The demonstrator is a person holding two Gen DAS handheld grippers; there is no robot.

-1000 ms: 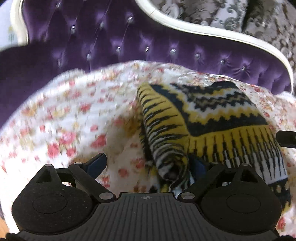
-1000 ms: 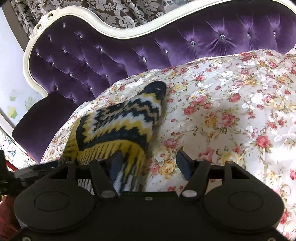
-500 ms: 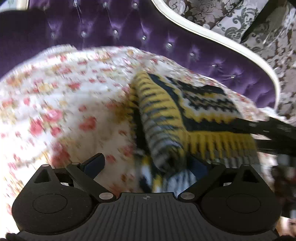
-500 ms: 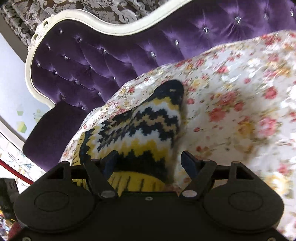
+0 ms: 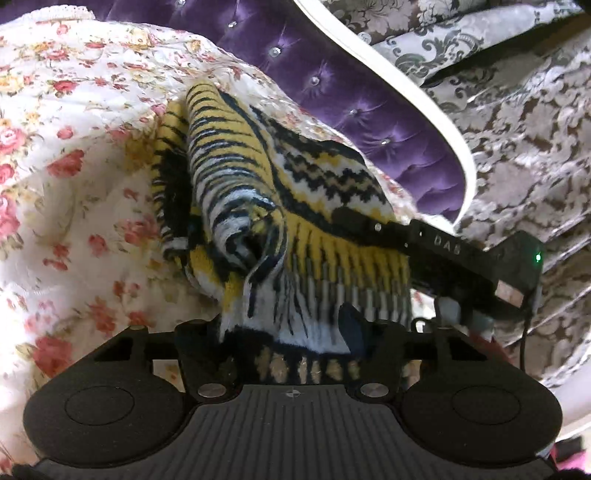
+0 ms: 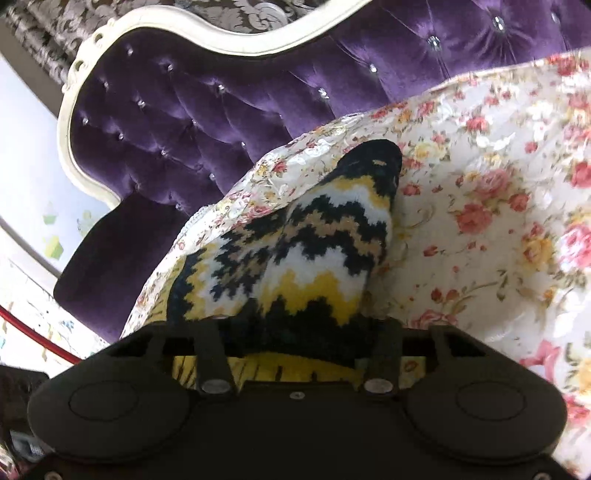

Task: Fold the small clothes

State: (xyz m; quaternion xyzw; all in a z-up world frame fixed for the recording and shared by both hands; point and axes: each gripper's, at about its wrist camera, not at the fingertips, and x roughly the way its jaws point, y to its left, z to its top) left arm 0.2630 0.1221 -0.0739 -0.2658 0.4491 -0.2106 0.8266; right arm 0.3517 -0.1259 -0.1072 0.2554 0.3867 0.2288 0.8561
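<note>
A small yellow, black and white knitted sweater [image 5: 295, 206] lies folded on a floral bedspread [image 5: 74, 155]. It also shows in the right wrist view [image 6: 314, 258]. My left gripper [image 5: 291, 332] has its jaws wide apart around the sweater's near hem; the cloth bulges between the fingers and hides their tips. My right gripper [image 6: 303, 332] also stands with its jaws wide apart over the sweater's near end, its fingertips hidden under the knit. The right gripper's black body [image 5: 461, 258] lies across the sweater's right side in the left wrist view.
A purple tufted headboard [image 6: 221, 92] with a white carved frame [image 6: 207, 26] curves behind the bed. Grey damask curtains [image 5: 517, 110] hang beyond it. The bedspread [image 6: 498, 221] stretches to the right of the sweater.
Both grippers have moved forward and lower onto the sweater. The knit now fills the gap between each pair of fingers. The right gripper's body has come into the left wrist view.
</note>
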